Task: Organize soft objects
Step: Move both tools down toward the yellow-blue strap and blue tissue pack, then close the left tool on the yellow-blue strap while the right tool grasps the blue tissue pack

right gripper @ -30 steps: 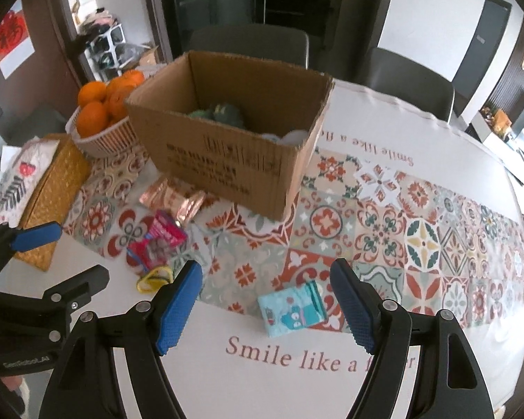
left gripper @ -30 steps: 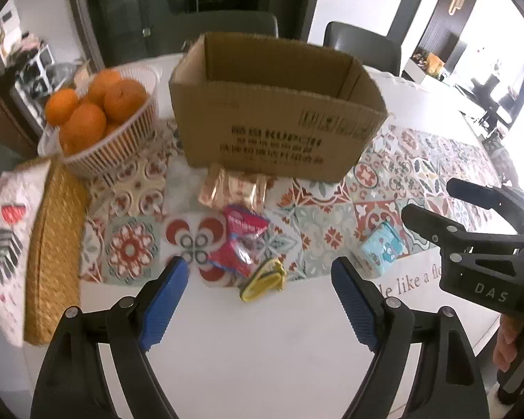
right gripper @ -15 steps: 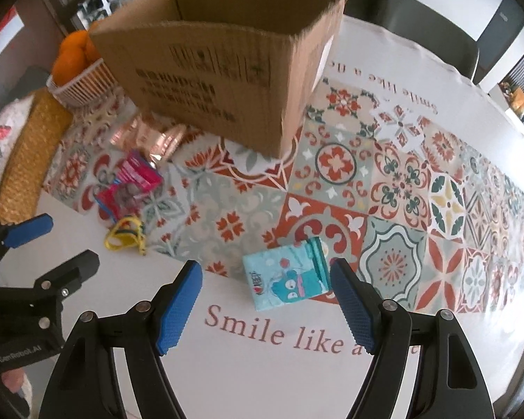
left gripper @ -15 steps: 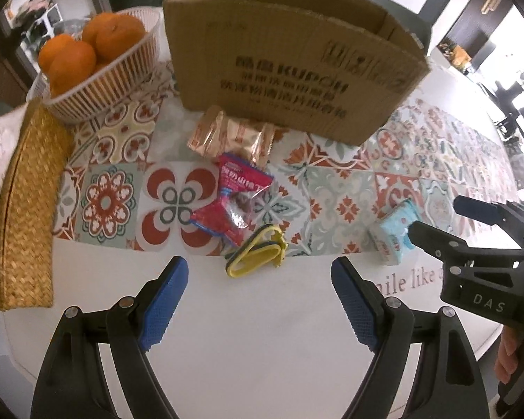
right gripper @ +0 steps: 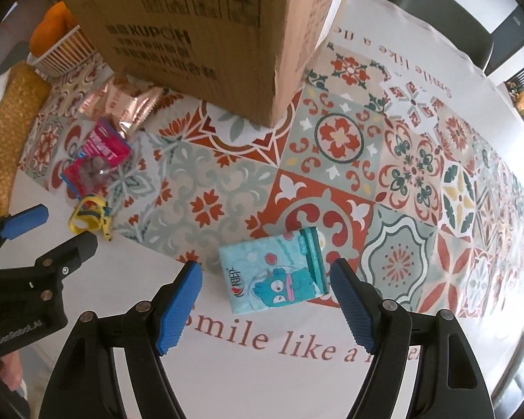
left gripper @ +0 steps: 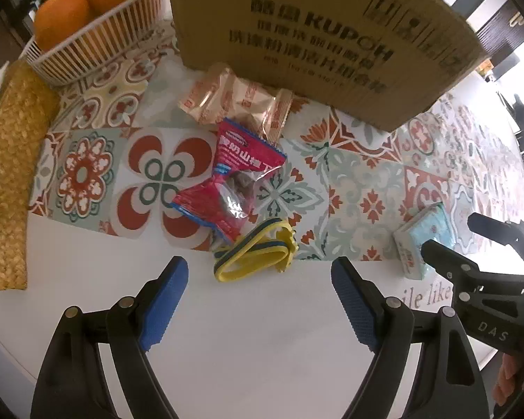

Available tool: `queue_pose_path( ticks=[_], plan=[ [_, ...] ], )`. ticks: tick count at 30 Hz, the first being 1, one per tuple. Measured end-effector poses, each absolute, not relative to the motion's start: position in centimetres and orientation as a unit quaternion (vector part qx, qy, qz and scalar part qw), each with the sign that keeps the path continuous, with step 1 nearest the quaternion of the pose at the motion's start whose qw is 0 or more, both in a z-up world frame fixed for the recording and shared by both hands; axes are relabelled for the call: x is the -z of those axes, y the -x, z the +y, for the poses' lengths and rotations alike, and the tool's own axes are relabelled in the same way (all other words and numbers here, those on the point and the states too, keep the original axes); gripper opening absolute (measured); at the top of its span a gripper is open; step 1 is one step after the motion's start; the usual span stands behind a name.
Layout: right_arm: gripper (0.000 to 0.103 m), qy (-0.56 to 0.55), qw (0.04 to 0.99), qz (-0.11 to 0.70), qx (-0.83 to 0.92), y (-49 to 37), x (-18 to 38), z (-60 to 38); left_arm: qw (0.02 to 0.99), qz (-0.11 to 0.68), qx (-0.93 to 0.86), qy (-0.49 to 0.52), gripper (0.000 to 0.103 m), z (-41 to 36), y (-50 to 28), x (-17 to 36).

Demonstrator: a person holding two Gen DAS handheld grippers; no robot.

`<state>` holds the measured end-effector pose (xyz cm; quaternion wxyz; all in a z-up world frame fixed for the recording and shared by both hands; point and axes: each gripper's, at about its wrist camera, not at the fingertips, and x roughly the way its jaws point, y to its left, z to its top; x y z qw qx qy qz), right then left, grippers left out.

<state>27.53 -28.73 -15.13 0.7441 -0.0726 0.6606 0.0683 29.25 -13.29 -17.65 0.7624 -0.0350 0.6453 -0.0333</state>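
Note:
A yellow and blue band (left gripper: pixel 253 255) lies on the table just ahead of my open left gripper (left gripper: pixel 258 282); it also shows in the right wrist view (right gripper: pixel 89 218). Beyond it lie a red snack packet (left gripper: pixel 230 181) and a copper foil packet (left gripper: pixel 234 104), in front of a cardboard box (left gripper: pixel 314 35). A light blue tissue pack (right gripper: pixel 274 276) lies between the fingers of my open right gripper (right gripper: pixel 265 279), its near part level with the blue pads (right gripper: pixel 353 307). The pack also shows in the left wrist view (left gripper: pixel 424 241).
A white basket of oranges (left gripper: pixel 87 31) stands at the left of the box. A woven straw mat (left gripper: pixel 7 174) lies at the table's left edge. A patterned tile runner (right gripper: pixel 366 160) covers the table's middle. A dark chair (right gripper: pixel 471 17) stands behind.
Both grippers have moved forward and down toward the table. The band now lies close ahead of the left one, and the tissue pack has come between the right one's fingers.

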Motion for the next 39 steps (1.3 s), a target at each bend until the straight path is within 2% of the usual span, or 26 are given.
queue_pose_path(
  ticks=[16, 23, 25, 28, 39],
  plan=[
    [0.077, 0.074, 0.727, 0.68, -0.062, -28.8, 18.3, -28.9, 0.746, 0.664, 0.016, 0.038, 0.083, -13.8, -31.4, 21.2],
    [0.077, 0.074, 0.728, 0.679, -0.058, -29.7, 19.4, -28.7, 0.75, 0.66, 0.006, 0.046, 0.073, -13.8, -31.3, 22.3],
    [0.077, 0.072, 0.728, 0.679, -0.056, -29.9, 19.6, -28.8, 0.753, 0.657, 0.005, 0.046, 0.065, -13.5, -31.2, 22.5],
    [0.078, 0.076, 0.727, 0.68, -0.055, -30.1, 19.7, -29.1, 0.758, 0.65, 0.008, 0.046, 0.058, -13.2, -31.0, 22.2],
    [0.079, 0.048, 0.725, 0.685, -0.055, -29.7, 21.6, -29.5, 0.769, 0.638, 0.022, 0.03, 0.057, -13.3, -29.8, 21.3]
  ],
)
